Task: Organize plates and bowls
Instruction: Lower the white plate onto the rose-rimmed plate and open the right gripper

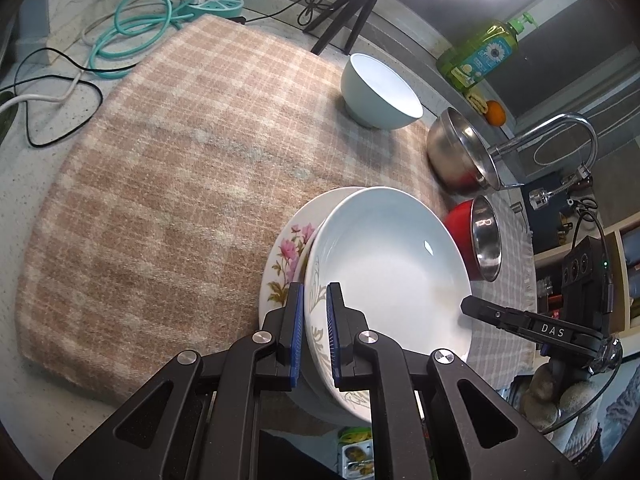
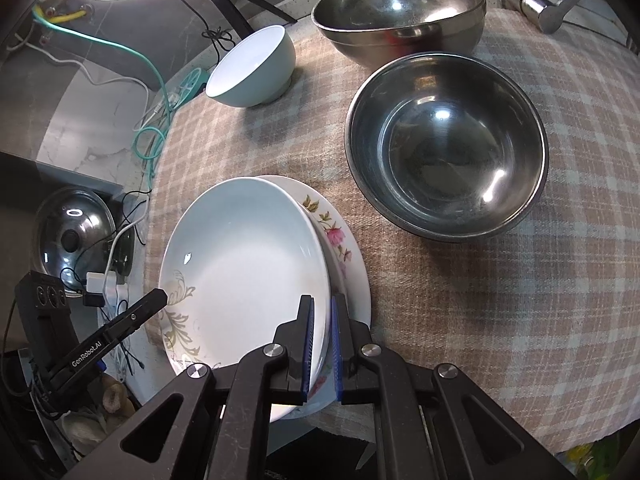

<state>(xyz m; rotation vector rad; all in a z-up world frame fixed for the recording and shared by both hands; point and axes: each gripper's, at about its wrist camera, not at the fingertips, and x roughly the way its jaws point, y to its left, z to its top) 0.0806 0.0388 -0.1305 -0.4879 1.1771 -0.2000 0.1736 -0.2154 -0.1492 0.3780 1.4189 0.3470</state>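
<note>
The pale blue-white shallow ceramic plate with a grey-gold leaf print [image 1: 384,264] sits tilted on top of a white ceramic plate with pink flowers [image 1: 284,256], at the near edge of the beige checked woollen cloth [image 1: 168,184]; both tongs are clenched on the upper plate's rim, the left gripper [image 1: 314,336] on the leaf-printed side and the right gripper [image 2: 322,344] on the opposite side, so the plate spans between them and neither hand is nearer; in the right wrist view the right tongs' outer pad lies in the gap between the two plates, so I judge that only the top plate is pinched; the coming move likely turns on whether the plate is lowered square onto the flowered one or lifted clear. Counted: two plates; one pale teal ceramic bowl [image 2: 252,70]; two plain steel bowls [image 2: 446,144] nearer the tap, the larger one [image 2: 400,8] behind.
</note>
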